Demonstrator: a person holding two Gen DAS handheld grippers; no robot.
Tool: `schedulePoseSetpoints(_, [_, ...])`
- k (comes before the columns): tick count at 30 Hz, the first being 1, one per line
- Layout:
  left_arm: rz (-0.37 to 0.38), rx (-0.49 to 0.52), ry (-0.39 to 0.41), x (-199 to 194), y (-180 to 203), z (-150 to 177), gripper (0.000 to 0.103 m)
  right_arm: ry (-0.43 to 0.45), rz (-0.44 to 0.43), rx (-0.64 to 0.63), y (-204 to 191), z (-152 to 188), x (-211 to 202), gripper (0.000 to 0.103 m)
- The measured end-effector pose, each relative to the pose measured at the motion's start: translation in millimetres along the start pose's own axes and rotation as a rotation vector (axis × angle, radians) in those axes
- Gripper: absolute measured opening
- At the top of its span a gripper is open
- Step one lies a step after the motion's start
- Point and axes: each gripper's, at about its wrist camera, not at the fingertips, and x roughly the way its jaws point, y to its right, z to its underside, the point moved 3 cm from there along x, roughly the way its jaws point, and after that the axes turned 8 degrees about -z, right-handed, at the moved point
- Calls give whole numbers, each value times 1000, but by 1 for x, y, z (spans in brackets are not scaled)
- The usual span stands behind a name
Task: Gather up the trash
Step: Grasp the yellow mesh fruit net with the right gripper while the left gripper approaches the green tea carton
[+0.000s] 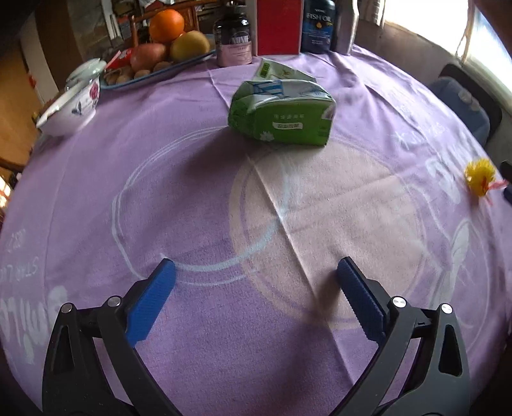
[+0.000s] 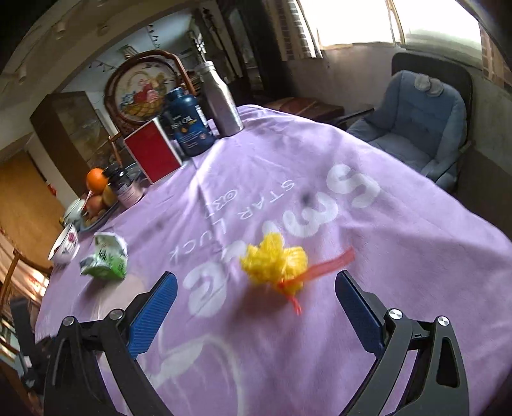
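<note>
A crumpled green and white carton [image 1: 281,112] lies on the purple tablecloth [image 1: 224,336], well ahead of my left gripper [image 1: 256,268], which is open and empty above the cloth. It also shows in the right wrist view [image 2: 104,257] at the left. A yellow net scrap with a red strip [image 2: 275,265] lies on the cloth just ahead of my right gripper [image 2: 256,281], between the lines of its open, empty fingers. The scrap shows at the far right edge in the left wrist view [image 1: 480,176].
At the table's far side stand a fruit tray [image 1: 153,60], a flowered bowl [image 1: 68,110], a dark pill jar [image 1: 233,38], a red box [image 1: 278,25], a fish oil bottle [image 1: 318,25] and a silver bottle [image 2: 220,99]. A blue chair [image 2: 419,124] stands beyond the table's right edge.
</note>
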Motion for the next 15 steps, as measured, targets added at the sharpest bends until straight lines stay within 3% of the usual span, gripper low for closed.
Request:
schedulePoseSetpoints(6, [-7,5,1,0,0,1,98,21,-3,17,6,-10,17,97])
schedulePoseSetpoints(10, [-7,4,1,1,0,1,98,-85,-22,71,16,-11,43,97])
schedulePoseSetpoints(12, [-7,4,1,1,0,0,98,-83,-19,68,15,-11,44,96])
schedulePoseSetpoints(13, [-7,5,1,1,0,0,98,-83,-8,62,14,-11,44,94])
schedulePoseSetpoints(15, [-6,5,1,1,0,0,98,-89,-11,59,13,-10,46,71])
